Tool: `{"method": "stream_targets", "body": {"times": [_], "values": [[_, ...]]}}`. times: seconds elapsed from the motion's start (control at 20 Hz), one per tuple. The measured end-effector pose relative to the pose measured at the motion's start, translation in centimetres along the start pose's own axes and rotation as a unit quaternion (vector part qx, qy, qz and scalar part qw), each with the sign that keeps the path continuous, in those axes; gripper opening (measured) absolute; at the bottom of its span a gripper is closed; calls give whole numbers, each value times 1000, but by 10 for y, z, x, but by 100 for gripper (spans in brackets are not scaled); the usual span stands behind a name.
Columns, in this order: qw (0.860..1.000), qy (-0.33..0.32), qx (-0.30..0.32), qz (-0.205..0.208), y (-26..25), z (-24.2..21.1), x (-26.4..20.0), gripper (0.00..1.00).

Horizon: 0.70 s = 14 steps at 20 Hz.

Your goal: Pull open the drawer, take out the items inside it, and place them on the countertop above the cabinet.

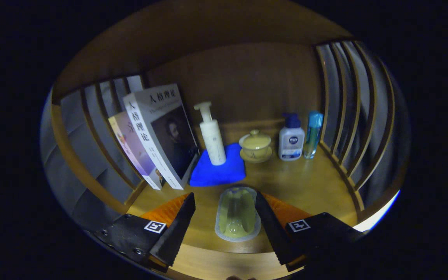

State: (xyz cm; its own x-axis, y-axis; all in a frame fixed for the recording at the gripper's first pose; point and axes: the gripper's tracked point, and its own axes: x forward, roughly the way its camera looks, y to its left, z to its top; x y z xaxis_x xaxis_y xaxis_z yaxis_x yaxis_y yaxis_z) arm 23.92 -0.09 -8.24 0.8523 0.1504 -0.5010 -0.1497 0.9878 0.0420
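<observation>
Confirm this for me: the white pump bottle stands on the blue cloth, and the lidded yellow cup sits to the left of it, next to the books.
One detail is wrong. In the gripper view the white pump bottle does stand on the blue cloth, but the lidded yellow cup sits to its right, toward the blue-capped white bottle; the books are on the bottle's other side.

Just left of the blue cloth (218, 171), the grey book (161, 132) is showing the title 人格理论 on its cover and again down its spine; the smaller print under it is too blurred to read. The thinner book (130, 144) behind it is showing faint spine characters that cannot be made out. Well right of the cloth, the white bottle (291, 142) is carrying a round dark badge with lettering too small to trust. Nearer than the cloth, the gripper (224, 198) is holding its fingers apart, each bearing a square black-and-white marker (154, 226).
</observation>
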Motion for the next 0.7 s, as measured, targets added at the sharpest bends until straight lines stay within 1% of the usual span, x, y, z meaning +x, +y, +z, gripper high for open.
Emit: {"method": "stream_targets", "body": {"times": [0.1, 0.2, 0.4, 0.55, 0.7], "values": [[999, -40, -20, 3, 9, 9, -24, 98], [995, -86, -42, -3, 16, 16, -53, 98], [982, -178, -63, -17, 32, 14, -116, 98], [975, -208, -71, -17, 42, -15, -157, 98], [970, -231, -64, -40, 37, -53, -186, 98]]}}
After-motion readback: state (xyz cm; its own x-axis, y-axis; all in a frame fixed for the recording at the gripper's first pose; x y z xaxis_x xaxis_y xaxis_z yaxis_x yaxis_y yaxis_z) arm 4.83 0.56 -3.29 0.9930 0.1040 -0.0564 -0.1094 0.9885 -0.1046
